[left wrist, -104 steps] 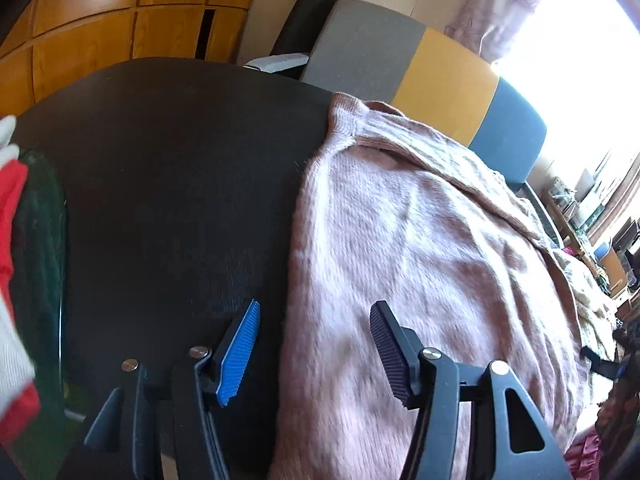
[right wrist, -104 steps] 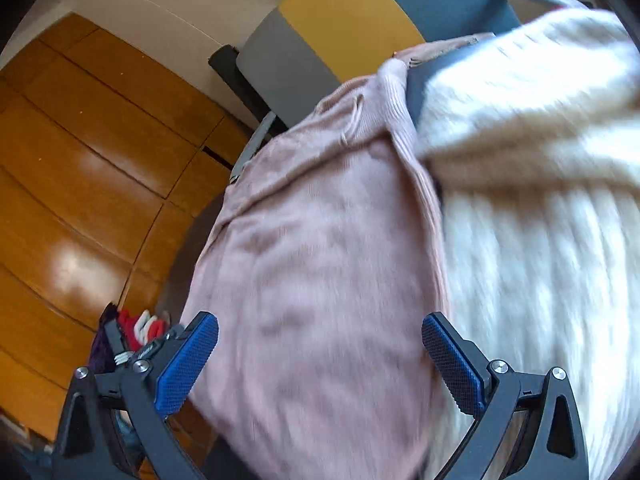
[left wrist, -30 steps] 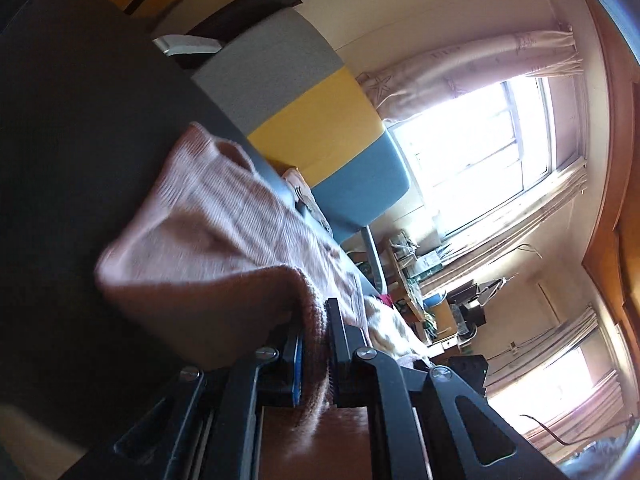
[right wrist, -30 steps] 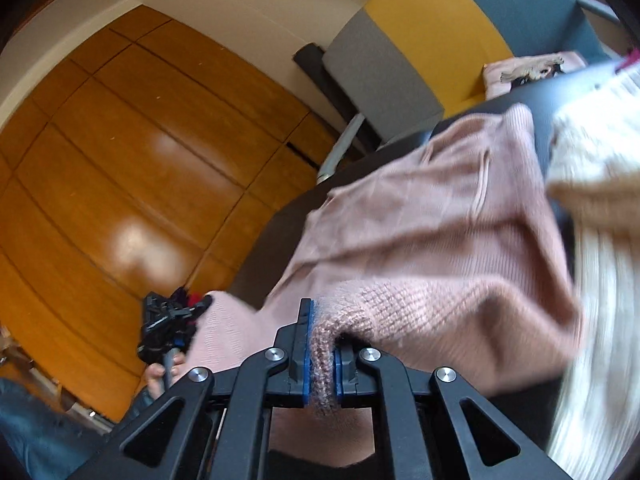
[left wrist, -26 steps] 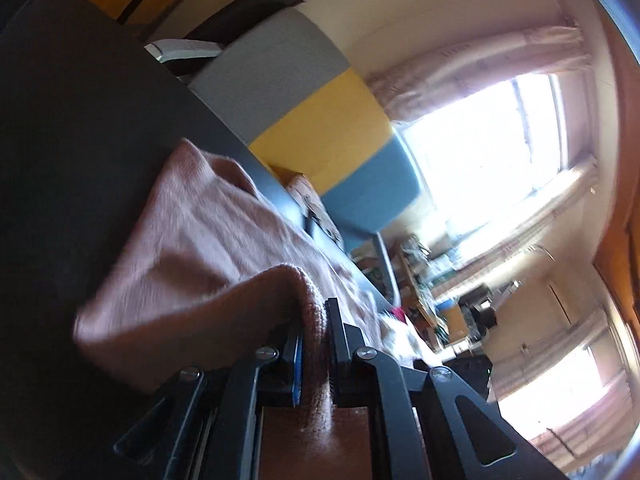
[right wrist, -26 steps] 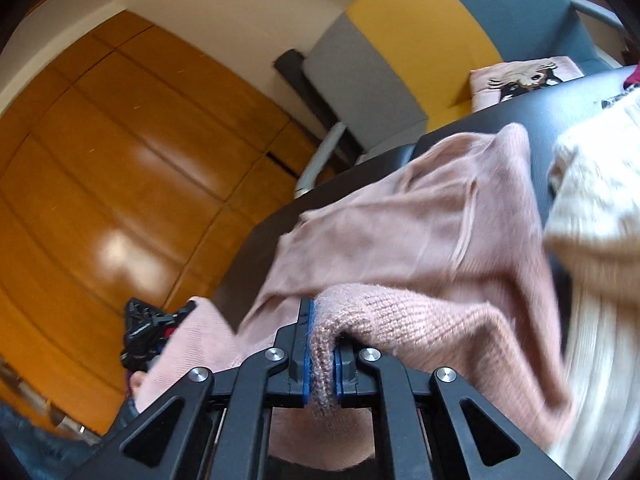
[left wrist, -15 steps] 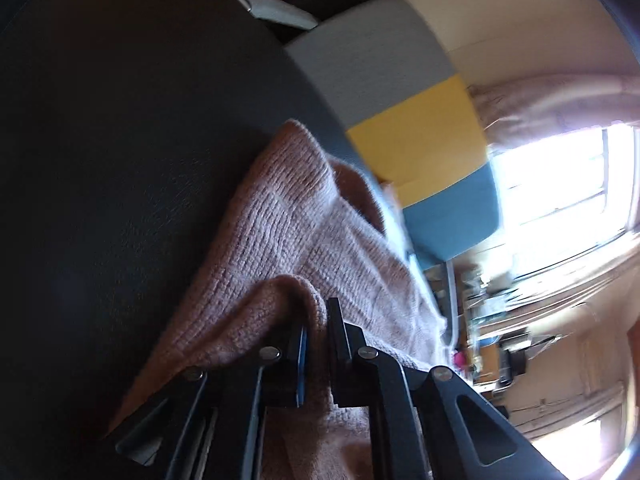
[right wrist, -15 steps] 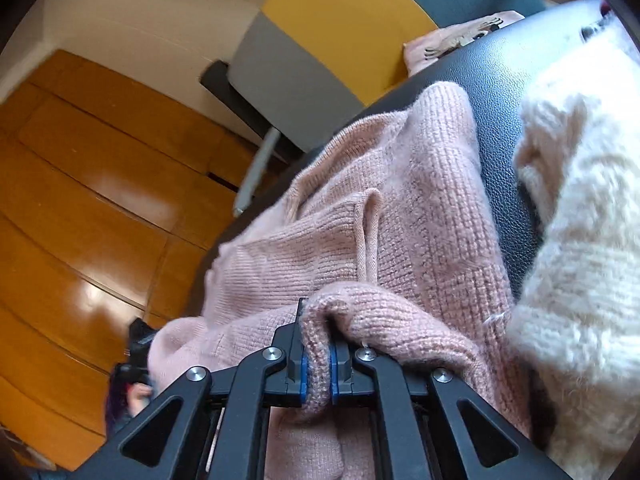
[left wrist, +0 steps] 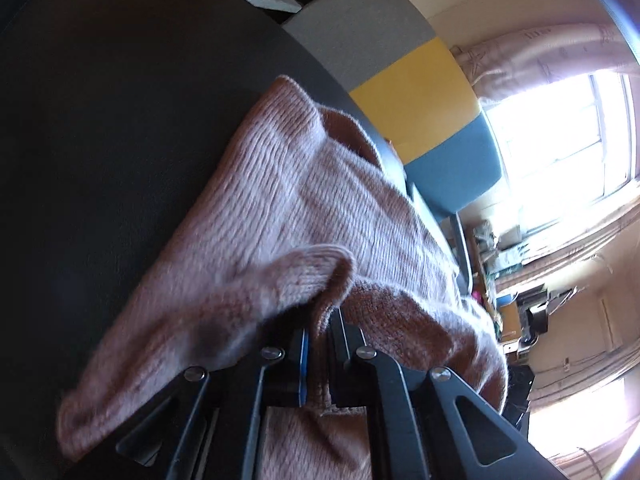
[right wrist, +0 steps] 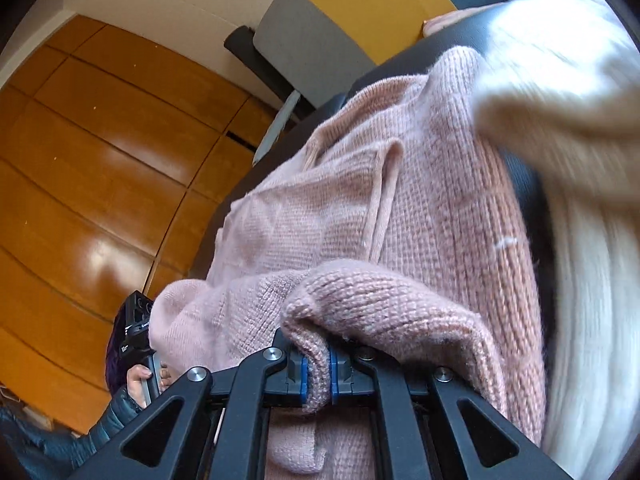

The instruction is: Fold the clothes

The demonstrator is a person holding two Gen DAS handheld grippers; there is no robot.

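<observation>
The pink sweater (left wrist: 288, 208) lies on the dark table (left wrist: 100, 120), its length running away from both cameras toward the far table edge, next to the chair (left wrist: 400, 80). The left gripper (left wrist: 318, 344) is clamped on a raised fold of it; the right gripper (right wrist: 318, 372) pinches another fold. A white sweater (right wrist: 580, 200) lies just beside.

1. The pink sweater (left wrist: 288, 208) is showing a chunky, fuzzy ribbed knit, matt throughout.
2. The cream sweater (right wrist: 580, 240) is looking fluffier, a soft woolly knit.
3. The table (left wrist: 100, 120) is presenting a dark, matt, faintly grained surface.
4. The wooden wall panels (right wrist: 100, 160) are gleaming, glossy and smooth.
5. The right gripper (right wrist: 318, 376) is showing matt black plastic with metal screws.
</observation>
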